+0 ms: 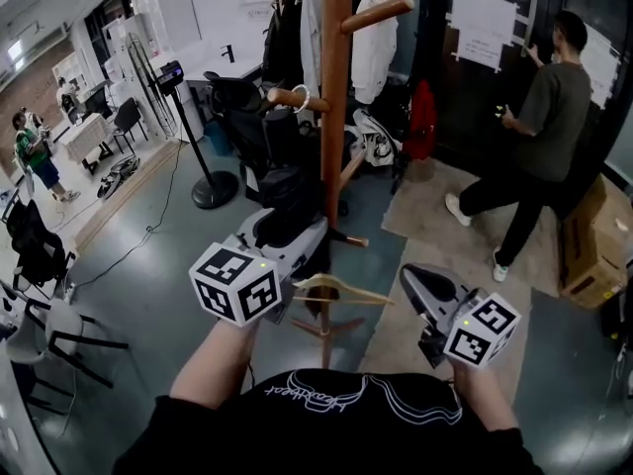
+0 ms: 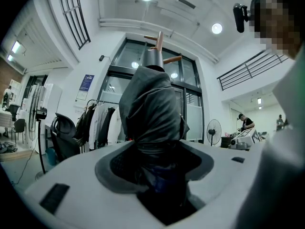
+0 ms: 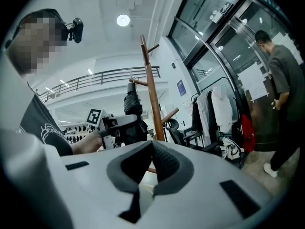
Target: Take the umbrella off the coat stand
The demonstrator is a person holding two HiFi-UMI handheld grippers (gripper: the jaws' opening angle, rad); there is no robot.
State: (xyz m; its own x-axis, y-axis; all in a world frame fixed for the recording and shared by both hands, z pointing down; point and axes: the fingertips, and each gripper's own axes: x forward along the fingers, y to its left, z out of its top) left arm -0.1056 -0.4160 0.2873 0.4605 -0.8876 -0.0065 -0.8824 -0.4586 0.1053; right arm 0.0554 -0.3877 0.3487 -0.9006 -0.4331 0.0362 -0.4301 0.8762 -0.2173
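Note:
The wooden coat stand (image 1: 335, 87) rises in the middle of the head view, with pegs sticking out left and right. A black folded umbrella (image 1: 281, 181) stands upright just left of the pole, its top close under the left peg (image 1: 287, 97), where a pale loop sits. My left gripper (image 1: 287, 231) is shut on the umbrella's lower part. In the left gripper view the umbrella (image 2: 150, 109) fills the gap of the left gripper (image 2: 155, 151). My right gripper (image 1: 410, 280) stays lower right of the pole, shut and empty; its pads (image 3: 162, 159) meet at the tips.
A wooden clothes hanger (image 1: 336, 290) hangs low on the stand. Behind it are a black office chair (image 1: 237, 102) and a clothes rack with coats (image 1: 371, 28). A person (image 1: 539, 137) stands at the glass door on the right, beside a cardboard box (image 1: 593, 250).

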